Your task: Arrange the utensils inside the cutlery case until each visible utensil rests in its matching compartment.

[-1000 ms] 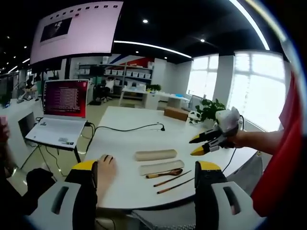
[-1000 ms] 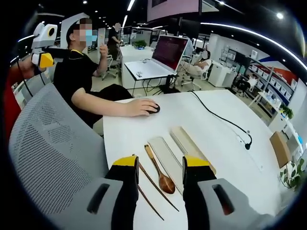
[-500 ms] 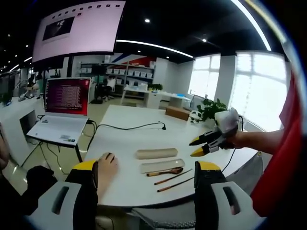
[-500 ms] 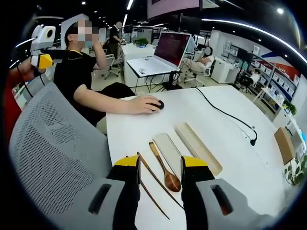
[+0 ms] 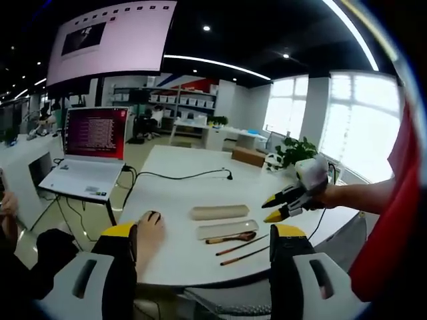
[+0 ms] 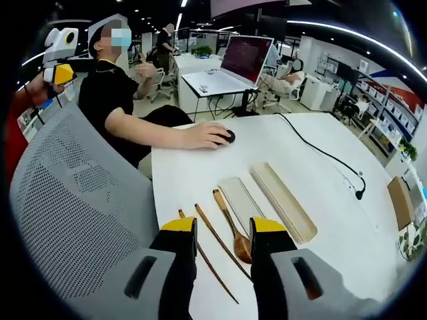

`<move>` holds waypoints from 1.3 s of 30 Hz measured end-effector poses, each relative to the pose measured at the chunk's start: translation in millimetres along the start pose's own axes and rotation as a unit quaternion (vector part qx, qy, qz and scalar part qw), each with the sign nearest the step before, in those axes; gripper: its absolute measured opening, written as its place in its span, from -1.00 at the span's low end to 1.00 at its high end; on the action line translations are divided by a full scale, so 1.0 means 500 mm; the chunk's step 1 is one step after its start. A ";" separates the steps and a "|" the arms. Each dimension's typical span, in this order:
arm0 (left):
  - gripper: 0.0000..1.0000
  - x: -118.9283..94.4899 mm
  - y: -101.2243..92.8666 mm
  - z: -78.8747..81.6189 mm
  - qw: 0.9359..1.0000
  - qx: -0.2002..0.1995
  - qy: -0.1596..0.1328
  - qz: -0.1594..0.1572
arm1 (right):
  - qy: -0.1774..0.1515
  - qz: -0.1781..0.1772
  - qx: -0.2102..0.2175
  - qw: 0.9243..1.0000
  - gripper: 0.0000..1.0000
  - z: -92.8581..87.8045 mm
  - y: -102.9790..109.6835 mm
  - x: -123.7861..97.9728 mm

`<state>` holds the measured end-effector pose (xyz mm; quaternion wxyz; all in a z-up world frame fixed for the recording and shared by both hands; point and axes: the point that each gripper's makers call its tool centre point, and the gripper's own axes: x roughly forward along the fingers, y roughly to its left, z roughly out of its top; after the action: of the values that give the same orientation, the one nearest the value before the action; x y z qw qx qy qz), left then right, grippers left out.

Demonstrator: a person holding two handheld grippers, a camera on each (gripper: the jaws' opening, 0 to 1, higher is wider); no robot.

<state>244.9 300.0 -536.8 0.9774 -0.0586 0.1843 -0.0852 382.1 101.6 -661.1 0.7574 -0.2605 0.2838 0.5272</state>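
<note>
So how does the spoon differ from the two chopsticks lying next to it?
The spoon is thicker, ending in a broad oval bowl; the chopsticks are thin plain sticks. The spoon lies beside the open case tray; the chopsticks lie farther from it. All are brown wood, flat on the table, outside the case.

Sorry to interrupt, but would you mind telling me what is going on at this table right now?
A person holds a hand-held gripper in each hand above a white table, setting up to pack cutlery. The right hand-held gripper, jaws open, hovers over a wooden spoon and two chopsticks, which lie loose beside the open case tray and its lid. The left hand-held gripper is open and holds nothing. Another person sits alongside, hand on a mouse.
</note>
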 end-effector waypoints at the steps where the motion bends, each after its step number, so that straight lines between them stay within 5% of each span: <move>1: 0.67 0.000 0.001 0.000 1.000 0.001 0.001 0.000 | 0.001 0.001 -0.001 1.000 -0.42 -0.001 0.001 0.002; 29: 0.65 -0.009 0.003 0.003 1.000 0.010 0.003 -0.006 | 0.055 0.040 -0.001 0.998 -0.46 -0.075 0.027 0.059; 39: 0.65 -0.015 -0.002 0.004 1.000 0.014 0.002 -0.007 | 0.073 0.040 -0.030 0.996 -0.43 -0.098 0.022 0.070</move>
<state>238.8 300.6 -532.0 0.9772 -0.0455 0.1846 -0.0948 373.7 93.7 -721.4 0.7047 -0.3093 0.3322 0.5454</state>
